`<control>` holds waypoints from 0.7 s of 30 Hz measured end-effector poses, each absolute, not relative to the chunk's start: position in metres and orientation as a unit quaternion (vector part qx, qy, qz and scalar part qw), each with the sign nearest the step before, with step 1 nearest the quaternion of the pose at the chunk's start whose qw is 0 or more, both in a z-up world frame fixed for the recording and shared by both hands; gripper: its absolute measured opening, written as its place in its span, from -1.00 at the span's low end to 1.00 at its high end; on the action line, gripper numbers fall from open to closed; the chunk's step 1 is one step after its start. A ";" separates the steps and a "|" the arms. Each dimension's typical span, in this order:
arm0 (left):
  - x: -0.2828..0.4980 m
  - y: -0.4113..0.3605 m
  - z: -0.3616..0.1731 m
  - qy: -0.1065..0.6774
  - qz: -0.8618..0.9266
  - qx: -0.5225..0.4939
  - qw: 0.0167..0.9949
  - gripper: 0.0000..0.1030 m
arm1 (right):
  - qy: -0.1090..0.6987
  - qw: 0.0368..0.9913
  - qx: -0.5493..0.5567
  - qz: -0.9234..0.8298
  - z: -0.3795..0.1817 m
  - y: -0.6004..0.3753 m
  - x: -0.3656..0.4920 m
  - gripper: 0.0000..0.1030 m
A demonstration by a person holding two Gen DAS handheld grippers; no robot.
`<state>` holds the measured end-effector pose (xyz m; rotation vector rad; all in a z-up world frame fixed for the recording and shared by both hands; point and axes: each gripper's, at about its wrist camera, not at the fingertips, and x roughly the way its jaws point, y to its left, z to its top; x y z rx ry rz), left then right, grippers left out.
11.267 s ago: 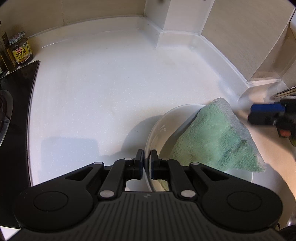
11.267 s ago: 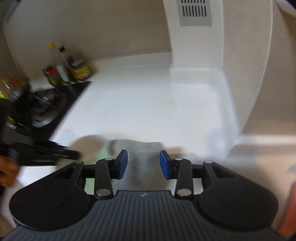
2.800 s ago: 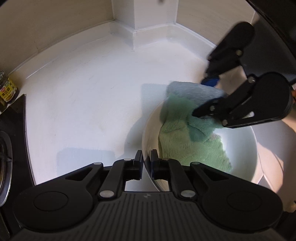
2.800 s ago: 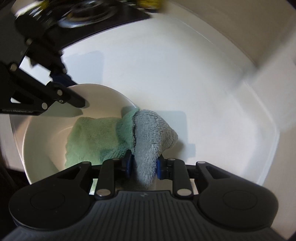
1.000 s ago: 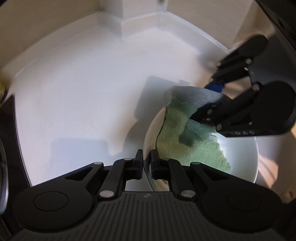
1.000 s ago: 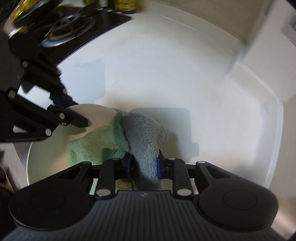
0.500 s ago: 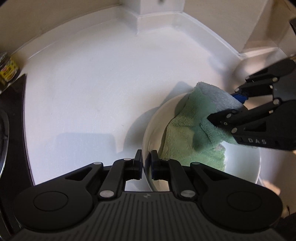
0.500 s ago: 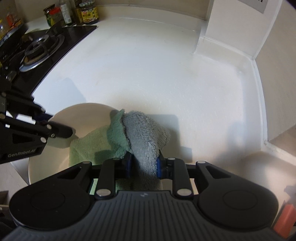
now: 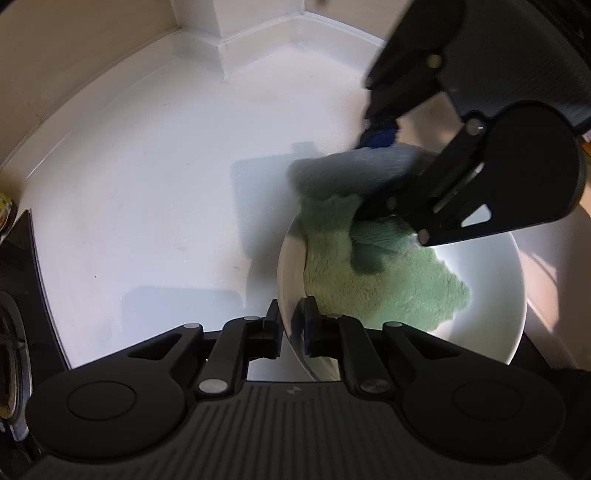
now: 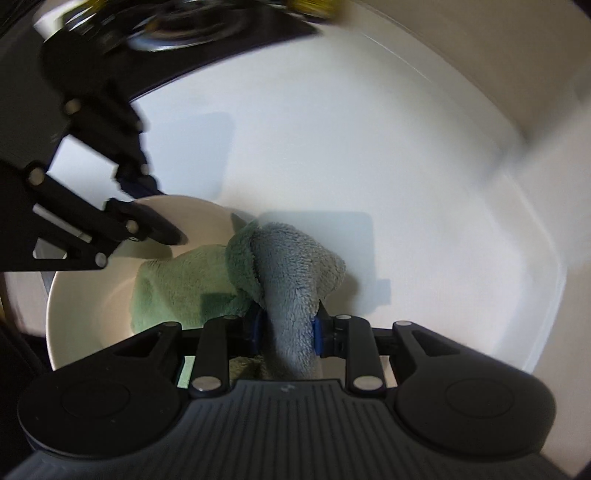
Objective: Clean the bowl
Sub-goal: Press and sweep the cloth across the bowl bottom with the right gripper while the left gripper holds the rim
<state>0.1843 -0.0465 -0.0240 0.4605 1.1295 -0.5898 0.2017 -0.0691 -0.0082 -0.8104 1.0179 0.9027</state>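
Note:
A white bowl (image 9: 491, 295) sits on the white counter. My left gripper (image 9: 291, 326) is shut on the bowl's near rim and holds it. A green and grey cloth (image 9: 373, 273) lies inside the bowl, with its grey end hanging over the far rim. My right gripper (image 10: 286, 328) is shut on the cloth (image 10: 291, 273) and presses it into the bowl (image 10: 81, 306). In the left wrist view the right gripper (image 9: 380, 173) reaches in from the upper right. In the right wrist view the left gripper (image 10: 147, 206) grips the rim at the left.
A black stove top (image 10: 177, 44) with a burner lies at the counter's far left, with a jar (image 9: 5, 212) beside it. Beige walls and a white corner post (image 9: 255, 33) bound the counter (image 9: 147, 184) at the back.
My right gripper has swung the cloth around inside the bowl, from the bowl's right side toward its far left rim. My left gripper keeps its hold on the rim.

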 end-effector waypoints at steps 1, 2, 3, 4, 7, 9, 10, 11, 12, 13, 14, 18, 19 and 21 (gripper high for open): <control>0.185 -0.046 -0.024 0.523 -0.273 0.212 0.779 -0.81 | 0.449 0.694 -0.378 0.416 -0.009 -0.064 0.201 -0.53; 0.186 -0.046 -0.023 0.523 -0.273 0.212 0.779 -0.81 | 0.448 0.691 -0.382 0.419 -0.009 -0.061 0.202 -0.53; 0.187 -0.046 -0.023 0.522 -0.273 0.210 0.780 -0.81 | 0.453 0.693 -0.378 0.416 -0.009 -0.061 0.204 -0.53; 0.187 -0.046 -0.023 0.522 -0.272 0.208 0.781 -0.81 | 0.458 0.695 -0.372 0.412 -0.009 -0.061 0.206 -0.54; 0.189 -0.047 -0.022 0.524 -0.260 0.199 0.787 -0.81 | 0.472 0.706 -0.348 0.396 -0.010 -0.066 0.210 -0.54; 0.190 -0.049 -0.021 0.524 -0.252 0.196 0.790 -0.80 | 0.478 0.715 -0.332 0.386 -0.010 -0.071 0.211 -0.54; 0.190 -0.051 -0.021 0.525 -0.247 0.195 0.791 -0.79 | 0.480 0.721 -0.325 0.380 -0.010 -0.074 0.211 -0.54; 0.191 -0.052 -0.020 0.527 -0.242 0.193 0.792 -0.78 | 0.481 0.724 -0.321 0.376 -0.010 -0.076 0.210 -0.54; 0.192 -0.052 -0.020 0.529 -0.238 0.188 0.792 -0.78 | 0.482 0.727 -0.318 0.372 -0.010 -0.078 0.210 -0.54; 0.192 -0.053 -0.019 0.530 -0.236 0.186 0.793 -0.78 | 0.483 0.729 -0.315 0.369 -0.010 -0.080 0.210 -0.54; 0.192 -0.053 -0.019 0.531 -0.233 0.185 0.794 -0.78 | 0.486 0.731 -0.312 0.364 -0.010 -0.081 0.211 -0.54; 0.192 -0.052 -0.016 0.534 -0.223 0.171 0.797 -0.78 | 0.498 0.738 -0.295 0.347 -0.009 -0.088 0.213 -0.54; 0.192 -0.050 -0.016 0.537 -0.220 0.165 0.798 -0.78 | 0.500 0.741 -0.289 0.342 -0.009 -0.090 0.213 -0.54; 0.190 -0.047 -0.015 0.542 -0.215 0.153 0.798 -0.78 | 0.505 0.746 -0.279 0.332 -0.007 -0.092 0.215 -0.54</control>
